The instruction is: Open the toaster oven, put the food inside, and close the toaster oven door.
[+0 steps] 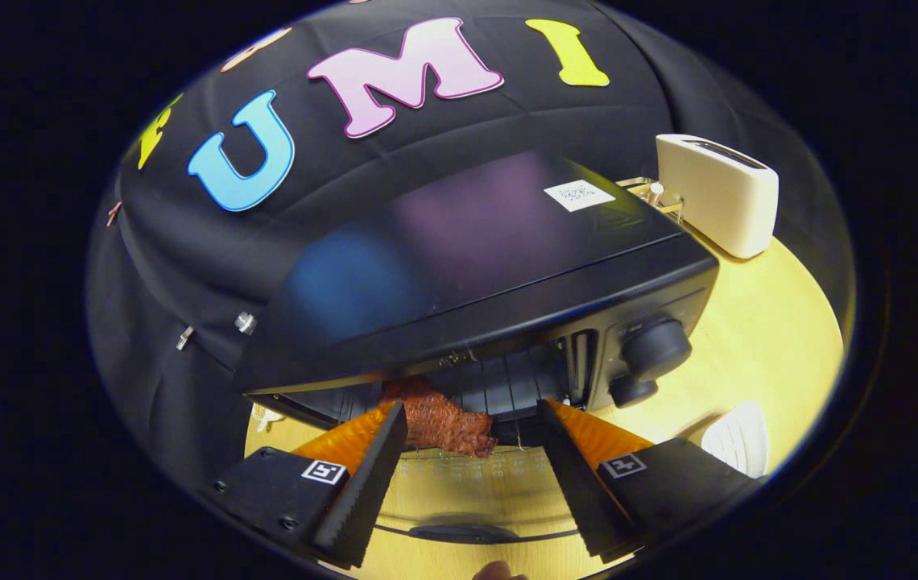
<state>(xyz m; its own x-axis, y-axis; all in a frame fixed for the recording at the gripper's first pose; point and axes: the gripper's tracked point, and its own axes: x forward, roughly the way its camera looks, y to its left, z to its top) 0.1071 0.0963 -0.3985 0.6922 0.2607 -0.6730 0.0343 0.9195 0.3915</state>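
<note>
The black toaster oven (507, 266) stands on the wooden table (773, 322) with its glass door (467, 483) folded down towards me, its handle (459, 533) nearest. A reddish-brown piece of food (447, 420) lies on the wire rack (507, 387) at the oven's mouth. My gripper (471, 411) is open, its fingertips reaching over the lowered door to the rack's front. The food sits between the fingers, close against the left one and well apart from the right one. The oven's knobs (656, 348) are on its right side.
A white slot toaster (717, 201) stands behind the oven on the right, with a small clear holder (652, 193) beside it. A white plate (737, 439) lies on the table right of my gripper. A person's fingertip (499, 572) shows below the door handle.
</note>
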